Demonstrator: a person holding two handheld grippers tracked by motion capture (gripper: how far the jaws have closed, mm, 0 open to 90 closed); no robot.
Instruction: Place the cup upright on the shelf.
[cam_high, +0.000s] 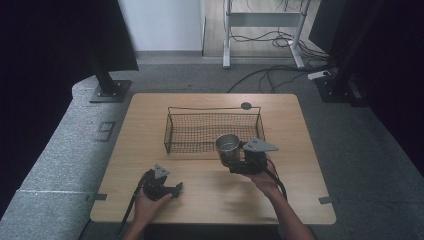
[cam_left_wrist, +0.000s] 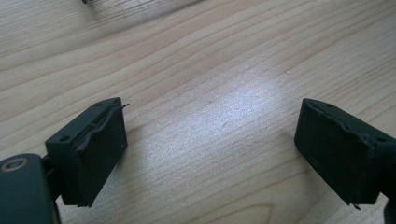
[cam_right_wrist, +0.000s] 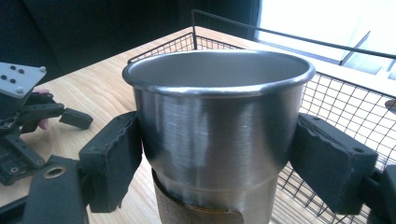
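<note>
Right gripper (cam_right_wrist: 217, 154): jaws clamped on steel cup (cam_right_wrist: 219, 126), held upright above table (cam_high: 210, 200).
Wire basket (cam_high: 172, 132): just beyond cup, near wall in its way.
Left gripper (cam_left_wrist: 212, 154): jaws wide apart, empty, low over bare wood.

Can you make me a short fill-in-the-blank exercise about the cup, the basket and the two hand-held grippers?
1. The right hand-held gripper is shut on a metal ____.
2. The wire basket on the table is ____ inside.
3. The left hand-held gripper has its jaws ____, with nothing between them.
4. The metal cup is held beside the basket's ____ wall, the one closest to the person.

Missing words: cup; empty; open; near
</note>
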